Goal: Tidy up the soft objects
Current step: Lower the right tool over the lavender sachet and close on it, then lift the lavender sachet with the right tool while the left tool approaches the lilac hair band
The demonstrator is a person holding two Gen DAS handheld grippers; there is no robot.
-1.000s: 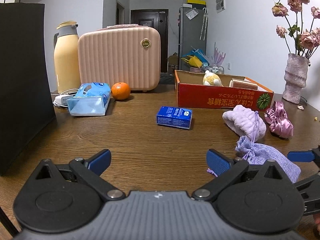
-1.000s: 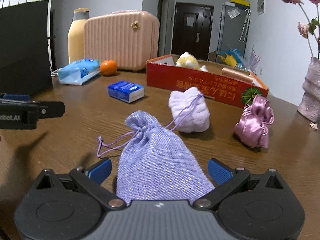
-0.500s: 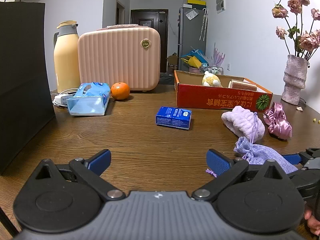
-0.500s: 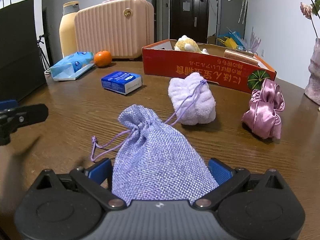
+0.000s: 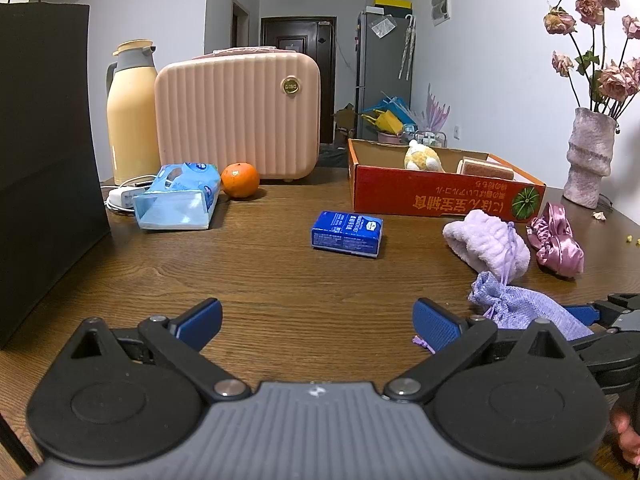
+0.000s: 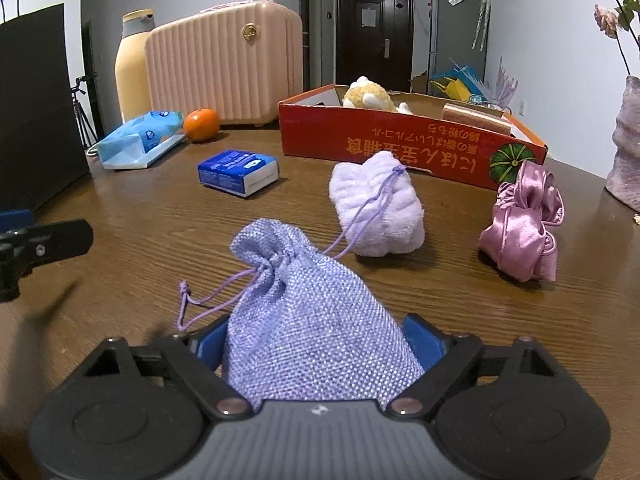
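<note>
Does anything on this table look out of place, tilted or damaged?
Nothing looks damaged or spilled. One oddity: the red box has its printed text upside down from this side. The lilac pouch has its drawstring trailing over the rolled purple towel. Small crumbs lie near the vase.

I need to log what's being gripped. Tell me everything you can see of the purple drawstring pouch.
The pouch is a small bag of coarse, woven lilac fabric, looking soft and lightly filled. Its neck is cinched into a ruffled top by a thin purple cord; one end trails on the wooden table, the other drapes over the fluffy lilac cloth behind. It lies on the table, neck pointing away, and the right gripper presses its blue pads against both sides of the body.
</note>
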